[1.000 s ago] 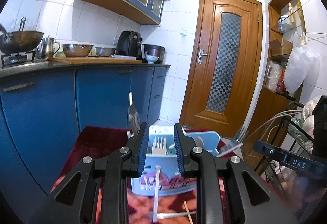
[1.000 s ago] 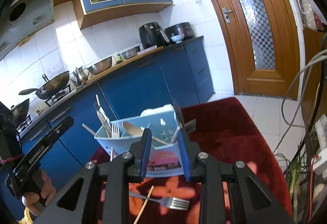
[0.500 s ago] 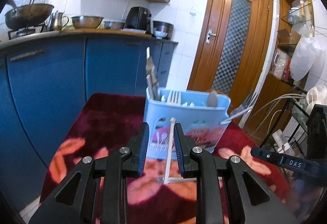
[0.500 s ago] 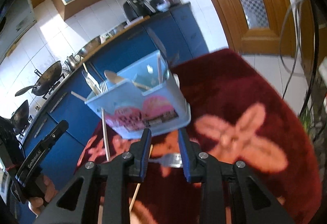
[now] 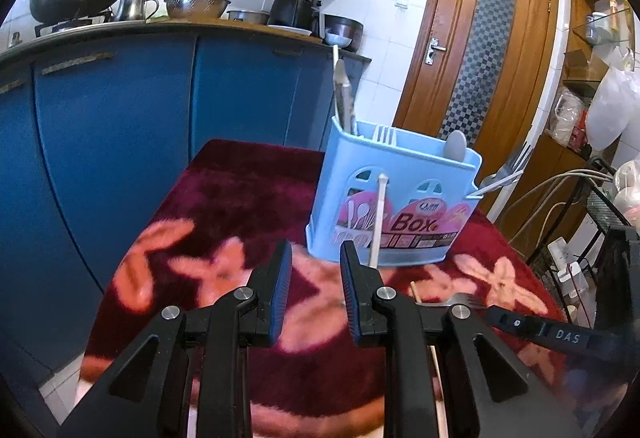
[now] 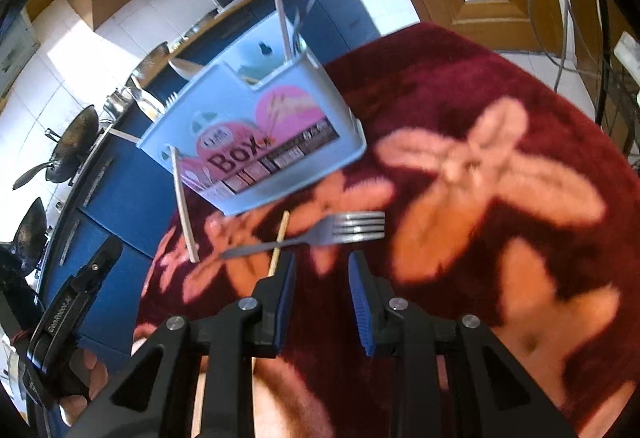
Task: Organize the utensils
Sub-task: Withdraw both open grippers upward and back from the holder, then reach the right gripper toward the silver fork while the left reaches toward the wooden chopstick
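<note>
A light blue utensil box [image 5: 400,198] [image 6: 256,126] stands upright on a dark red flowered cloth [image 5: 240,198] and holds forks, spoons and sticks. A white stick [image 5: 378,214] [image 6: 184,206] leans against its front. On the cloth before the box lie a metal fork [image 6: 320,234] [image 5: 460,300] and a wooden chopstick [image 6: 280,242] [image 5: 416,292] crossing under it. My left gripper [image 5: 313,254] hovers open and empty, short of the box's left corner. My right gripper [image 6: 322,262] is open and empty just short of the fork's neck, with the chopstick by its left finger.
Blue kitchen cabinets [image 5: 120,126] with pans on the counter run close along the cloth's left side. A wooden door [image 5: 480,50] is behind the box. Cables and a wire rack [image 5: 600,206] stand to the right. The other gripper and a hand [image 6: 72,326] show at lower left.
Both grippers have sunk toward the cloth and tipped downward. The right one rolled and came close over the fork. Jaw gaps look the same, and nothing was picked up.
</note>
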`<act>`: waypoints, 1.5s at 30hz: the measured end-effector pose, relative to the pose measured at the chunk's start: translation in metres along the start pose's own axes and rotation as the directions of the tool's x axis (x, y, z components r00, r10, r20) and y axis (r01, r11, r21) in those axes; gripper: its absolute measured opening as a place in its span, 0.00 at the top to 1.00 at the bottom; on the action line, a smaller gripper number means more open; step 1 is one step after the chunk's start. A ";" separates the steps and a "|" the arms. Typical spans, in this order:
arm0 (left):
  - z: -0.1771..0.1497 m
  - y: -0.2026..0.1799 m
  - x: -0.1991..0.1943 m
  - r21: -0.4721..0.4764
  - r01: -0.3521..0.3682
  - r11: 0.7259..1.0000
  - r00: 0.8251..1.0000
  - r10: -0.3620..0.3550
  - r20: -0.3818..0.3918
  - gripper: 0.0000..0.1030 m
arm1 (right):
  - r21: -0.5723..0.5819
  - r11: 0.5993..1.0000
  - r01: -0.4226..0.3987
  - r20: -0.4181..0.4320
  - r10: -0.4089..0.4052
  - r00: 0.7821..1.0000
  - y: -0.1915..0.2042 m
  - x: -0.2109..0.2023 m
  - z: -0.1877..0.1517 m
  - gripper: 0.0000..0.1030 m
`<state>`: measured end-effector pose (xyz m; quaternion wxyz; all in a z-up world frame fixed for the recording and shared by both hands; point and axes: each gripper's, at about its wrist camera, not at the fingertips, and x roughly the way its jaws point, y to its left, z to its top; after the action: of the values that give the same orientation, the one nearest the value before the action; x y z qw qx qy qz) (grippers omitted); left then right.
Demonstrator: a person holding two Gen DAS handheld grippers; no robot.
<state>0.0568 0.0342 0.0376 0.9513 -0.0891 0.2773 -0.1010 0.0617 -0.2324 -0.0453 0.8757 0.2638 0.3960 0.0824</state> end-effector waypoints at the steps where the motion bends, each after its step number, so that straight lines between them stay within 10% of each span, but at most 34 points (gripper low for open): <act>1: 0.000 0.001 0.000 -0.003 0.002 1.000 1.000 -0.002 -0.002 0.76 | 0.006 1.000 0.005 -0.006 -0.005 1.000 0.000 0.003 -0.001 0.71; 26: -0.003 0.007 0.003 -0.008 0.001 1.000 1.000 -0.001 -0.010 0.77 | 0.271 0.961 -0.062 0.087 0.040 0.995 -0.027 0.048 0.028 0.63; 31: -0.003 0.006 0.003 -0.005 0.001 1.000 1.000 -0.001 -0.012 0.76 | 0.278 0.960 -0.042 0.097 0.016 0.995 -0.025 0.055 0.032 0.81; 45: -0.003 -0.009 -0.001 0.018 0.028 0.999 0.999 -0.028 -0.019 0.76 | 0.167 0.963 -0.211 0.266 0.162 0.950 -0.006 -0.012 0.042 0.95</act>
<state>0.0525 0.0252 0.0378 0.9479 -0.0833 0.2840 -0.1175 0.0840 -0.2587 -0.0175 0.8768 0.3924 0.2620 0.0925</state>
